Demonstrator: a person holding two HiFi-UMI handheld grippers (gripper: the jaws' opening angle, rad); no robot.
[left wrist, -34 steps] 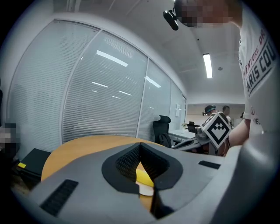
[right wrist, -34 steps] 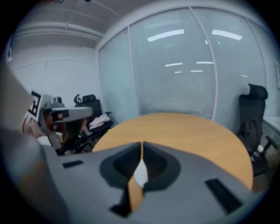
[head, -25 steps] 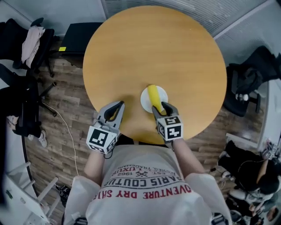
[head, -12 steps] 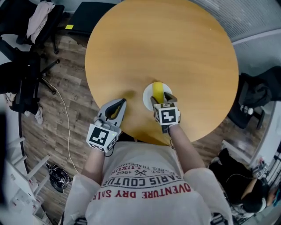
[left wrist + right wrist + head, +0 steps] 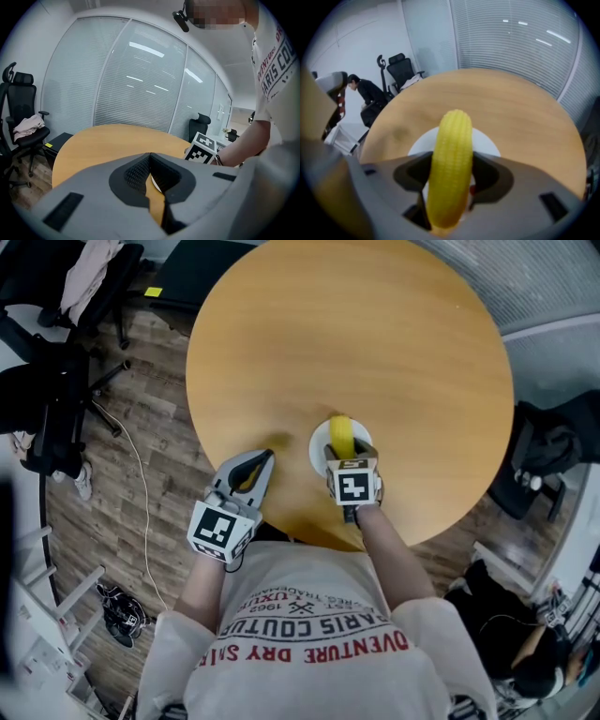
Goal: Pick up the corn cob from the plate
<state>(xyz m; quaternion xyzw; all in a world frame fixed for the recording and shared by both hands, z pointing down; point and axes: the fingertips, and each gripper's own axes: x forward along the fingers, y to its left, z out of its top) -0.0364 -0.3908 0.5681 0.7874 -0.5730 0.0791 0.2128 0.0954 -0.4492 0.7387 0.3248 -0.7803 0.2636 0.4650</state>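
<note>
Fingers (image 5: 493,176) of the right gripper (image 5: 343,461) stand wide apart astride the corn cob (image 5: 451,159), which lies on the white plate (image 5: 486,140) near the desk's (image 5: 375,343) front edge. Closing on it, then lifting straight up, looks like the next move. The left gripper (image 5: 260,465), fingers together on nothing, sits apart to the plate's left, with open desk beyond.

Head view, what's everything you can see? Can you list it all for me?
table: one, orange-brown wood, round, middle of the view
plate: one, white, near the table's near edge
corn cob: one, yellow, lying on the plate
office chairs: at least two, black, floor left of the table
cloth: one, pale pink, draped on the far chair
T-shirt: one, white with red letters, on the person
left tongs: one, grey, shut, empty, left of the plate
right tongs: one, grey, open, corn cob between the jaws
</note>
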